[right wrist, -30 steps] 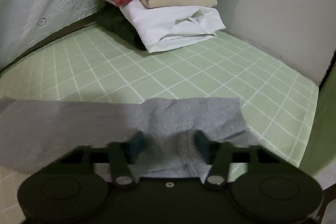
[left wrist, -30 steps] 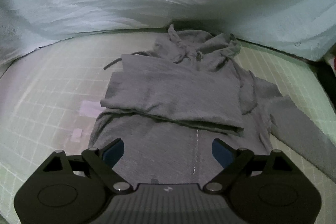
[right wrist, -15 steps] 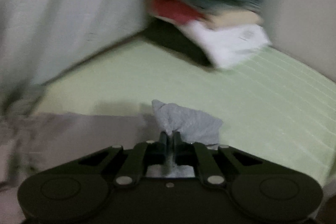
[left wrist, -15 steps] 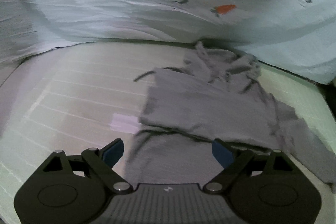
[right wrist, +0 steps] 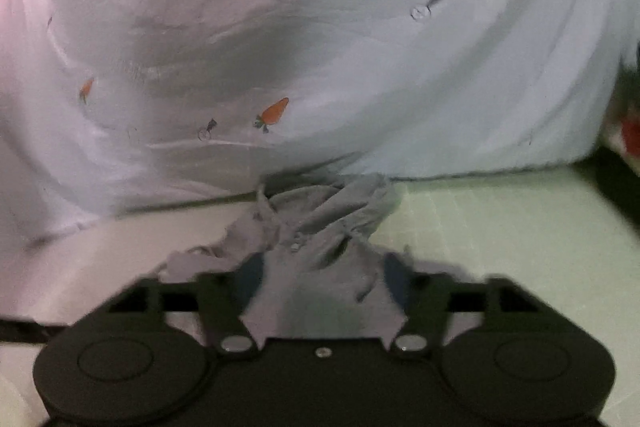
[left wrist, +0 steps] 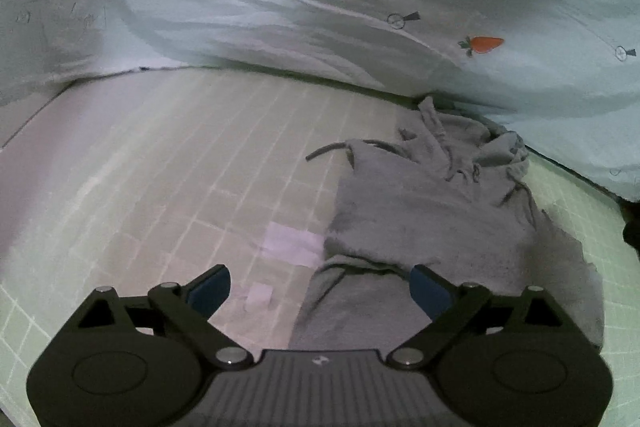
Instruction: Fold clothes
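1. Sleeve work is ending on the right: the right gripper [right wrist: 324, 273] has just been opening its jaws, and they are now standing wide with grey cloth showing between the pads but nothing pinched; half a second ago they were clamped tight on the cuff.
2. Its view is changing too: where the stack of folded laundry was filling the upper frame, the carrot-print quilt [right wrist: 360, 47] is now filling it, and the hood of the grey hoodie [right wrist: 320, 219] is sitting at centre, just above the fingers.
3. In the left wrist view, the left gripper [left wrist: 320, 291] is holding its jaws fully apart and gripping nothing, as in both earlier frames.
4. The hoodie is drifting across that view, from the centre a second ago to the right half now, lying on the green checked sheet [left wrist: 180, 155] with its drawstring [left wrist: 326, 150] trailing toward the middle.
5. The long sleeve that was stretching to the lower right is no longer lying out there; it is looking folded in over the body.
6. Judging from this, both sleeves are in, and the body fold is probably coming next.
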